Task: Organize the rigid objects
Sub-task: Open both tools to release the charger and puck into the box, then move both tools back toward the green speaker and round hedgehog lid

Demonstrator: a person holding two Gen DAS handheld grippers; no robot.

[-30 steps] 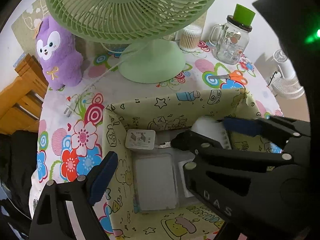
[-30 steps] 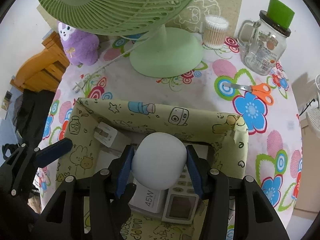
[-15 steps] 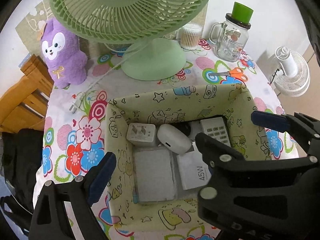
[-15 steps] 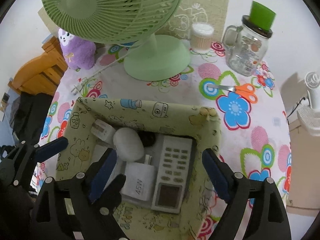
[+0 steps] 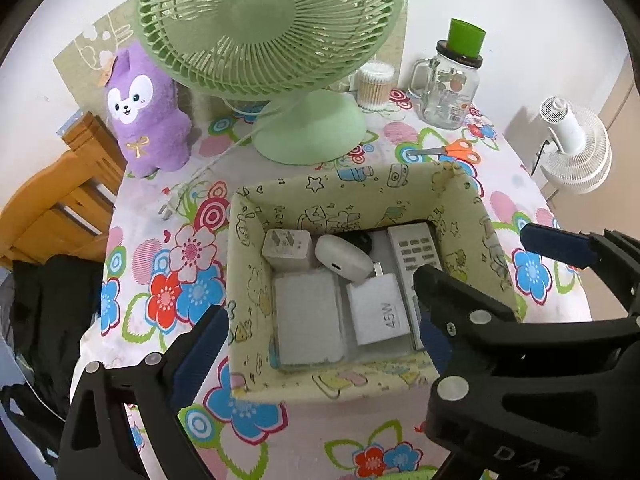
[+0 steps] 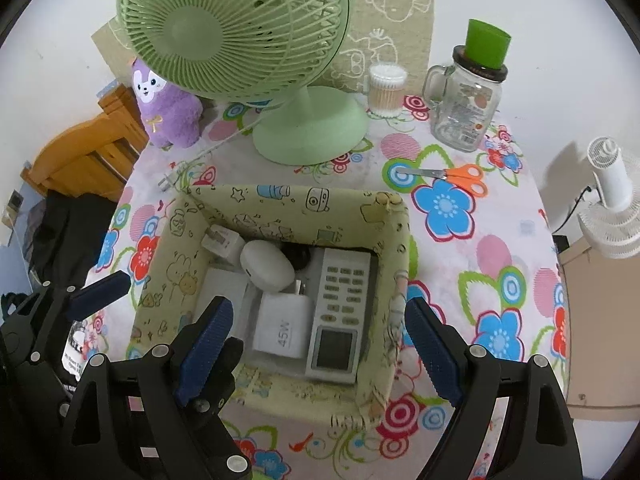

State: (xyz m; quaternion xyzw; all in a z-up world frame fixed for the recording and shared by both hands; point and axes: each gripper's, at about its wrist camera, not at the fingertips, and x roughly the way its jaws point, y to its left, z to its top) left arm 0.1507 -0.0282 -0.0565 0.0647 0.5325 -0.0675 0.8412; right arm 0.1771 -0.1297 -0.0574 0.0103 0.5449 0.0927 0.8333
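Note:
A cream cartoon-print fabric box (image 5: 344, 188) (image 6: 280, 200) stands on the flowered table. Inside lie a white oval earbud case (image 5: 342, 258) (image 6: 267, 266), a white plug adapter (image 5: 286, 249) (image 6: 223, 243), a 45W charger (image 5: 380, 308) (image 6: 282, 326), a white remote (image 5: 412, 252) (image 6: 340, 304) and a flat white pad (image 5: 308, 320). My left gripper (image 5: 316, 336) is open and empty above the box's near side. My right gripper (image 6: 316, 352) is open and empty above the box's front wall.
A green desk fan (image 5: 280, 40) (image 6: 240, 40) stands behind the box. A purple plush (image 5: 144, 112), a cotton-swab jar (image 6: 386, 90), a glass mug jar with green lid (image 6: 468, 96) and orange scissors (image 6: 460, 174) are around it. A white floor fan (image 5: 576, 148) stands off the table's right edge.
My right gripper opened, let go of the white earbud case into the box, and drew back and up. My left gripper also pulled back from the box.

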